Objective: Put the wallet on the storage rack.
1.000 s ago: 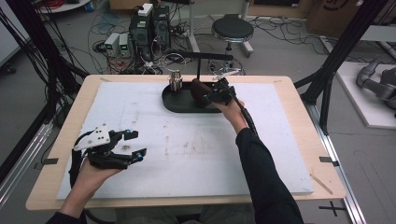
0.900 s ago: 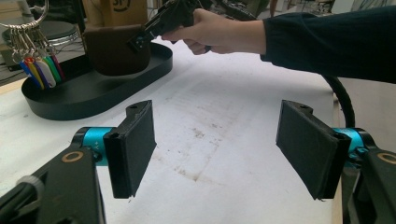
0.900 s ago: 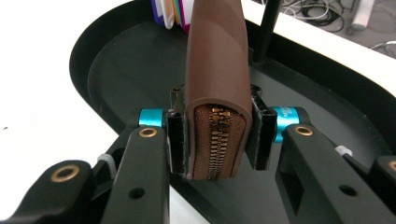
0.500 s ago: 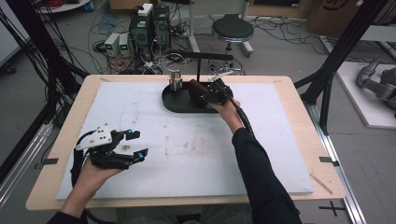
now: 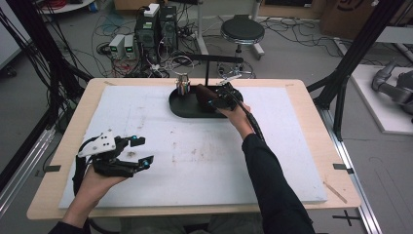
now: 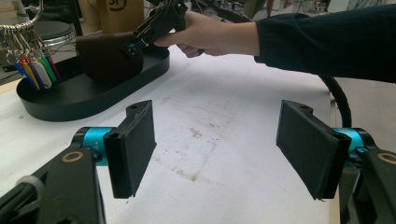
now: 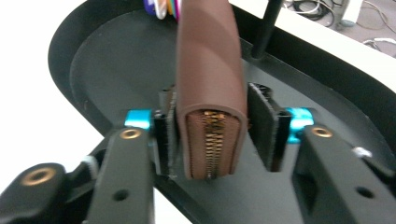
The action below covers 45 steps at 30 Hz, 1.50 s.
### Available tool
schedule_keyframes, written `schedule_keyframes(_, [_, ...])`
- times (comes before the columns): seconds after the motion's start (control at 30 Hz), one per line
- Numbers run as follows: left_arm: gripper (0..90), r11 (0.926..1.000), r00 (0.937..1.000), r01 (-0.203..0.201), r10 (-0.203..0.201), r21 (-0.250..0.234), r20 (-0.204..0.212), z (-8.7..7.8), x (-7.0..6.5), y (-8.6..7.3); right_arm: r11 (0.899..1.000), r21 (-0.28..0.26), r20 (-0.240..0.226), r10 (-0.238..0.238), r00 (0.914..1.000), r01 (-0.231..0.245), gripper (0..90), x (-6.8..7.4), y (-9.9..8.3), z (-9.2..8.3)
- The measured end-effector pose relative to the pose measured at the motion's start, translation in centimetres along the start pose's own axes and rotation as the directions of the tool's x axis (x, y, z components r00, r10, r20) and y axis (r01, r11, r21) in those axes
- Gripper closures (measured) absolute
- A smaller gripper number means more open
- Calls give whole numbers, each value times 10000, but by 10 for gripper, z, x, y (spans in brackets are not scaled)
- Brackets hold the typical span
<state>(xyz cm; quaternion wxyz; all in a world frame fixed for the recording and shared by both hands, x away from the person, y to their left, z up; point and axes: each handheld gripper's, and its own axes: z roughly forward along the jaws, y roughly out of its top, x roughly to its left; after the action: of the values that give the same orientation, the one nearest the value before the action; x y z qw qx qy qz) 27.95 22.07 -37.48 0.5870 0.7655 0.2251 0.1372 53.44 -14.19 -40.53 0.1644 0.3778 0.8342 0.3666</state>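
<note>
White mat (image 5: pixel 195 161) over wooden table (image 5: pixel 311 122), stained near the middle; cluttered lab floor behind.

Near edge, left side: left gripper (image 5: pixel 139 150) held low over mat, jaws spread wide, nothing between pads (image 6: pixel 133 144). Bare stained mat visible through the gap in left gripper view.

Mid table: dark sleeve (image 5: pixel 272 190) reaching forward toward far edge.

Far centre: black oval tray (image 5: pixel 181 108) on mat. Brown zip pouch (image 7: pixel 210 88) standing on edge in tray, zipper end facing right gripper (image 7: pixel 212 135). Jaws just been opening; pouch between them, left pad against or just beside its side, clear gap at right pad. No squeeze on pouch, so grip released. Pouch resting on tray floor.

Beside pouch, at tray's left end: key ring with coloured tags (image 6: pixel 35 70), hanging from thin stand (image 5: pixel 207 68) with crossbar.

Beyond table: round stool (image 5: pixel 242 30), computer boxes (image 5: pixel 156 27), cables.
</note>
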Motion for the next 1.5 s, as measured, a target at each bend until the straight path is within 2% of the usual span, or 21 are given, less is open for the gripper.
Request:
schedule_keyframes(0.27, [280, 10000, 10000, 14, -14, 13, 24, 1, 0, 1, 9998, -150, 72, 154, 9999, -153, 496, -6, 1, -7])
schedule_keyframes(0.4, [281, 10000, 10000, 14, -14, 32, 21, 1, 1, 1, 9997, -219, -41, 147, 9999, -148, 463, -7, 1, -13])
schedule_keyframes(0.53, [281, 10000, 10000, 17, -17, 9, 14, 2, 1, 1, 9994, -256, -227, 237, 9995, -242, 430, -7, 2, -20])
schedule_keyframes(0.63, [280, 10000, 10000, -15, 15, 6, 35, 3, 2, 2, 9993, -360, -416, 113, 9991, -128, 409, -5, 4, -28])
schedule_keyframes(0.77, [276, 10000, 10000, 37, -37, 31, 5, 4, 6, 3, 9962, -871, -673, -42, 9977, -16, 403, -1, 3, -42])
schedule_keyframes(0.9, [244, 9998, 9996, 121, -117, 158, -271, 6, 14, 2, 9946, -1031, -959, -17, 9954, -83, 350, 1, -3, -57])
schedule_keyframes(0.97, [243, 9997, 9993, 135, -127, 209, -361, 7, 17, 2, 9951, -983, -1087, 5, 9941, -113, 314, 2, -5, -67])
schedule_keyframes(1.07, [237, 9995, 9990, 243, -236, 185, -369, 8, 24, 1, 9871, -1598, -1060, -198, 9942, 26, 308, 4, -14, -86])
schedule_keyframes(1.13, [221, 9994, 9985, 347, -343, 90, -437, 9, 28, 0, 9880, -1544, -1244, -155, 9921, -40, 269, 4, -19, -99])
schedule_keyframes(1.27, [207, 9987, 9967, 504, -507, -58, -634, 10, 36, 0, 9760, -2176, -1063, -351, 9937, 112, 258, 4, -34, -128])
schedule_keyframes(1.3, [207, 9986, 9963, 532, -536, -67, -670, 10, 38, -1, 9758, -2187, -1065, -260, 9940, 21, 252, 4, -39, -136])
schedule_keyframes(1.37, [207, 9981, 9948, 609, -616, -108, -808, 11, 40, -2, 9679, -2511, -888, -336, 9955, 103, 253, 3, -50, -151])
schedule_keyframes(1.5, [207, 9970, 9929, 756, -768, -163, -910, 14, 41, -3, 9604, -2787, -797, -295, 9964, 62, 250, -1, -72, -177])
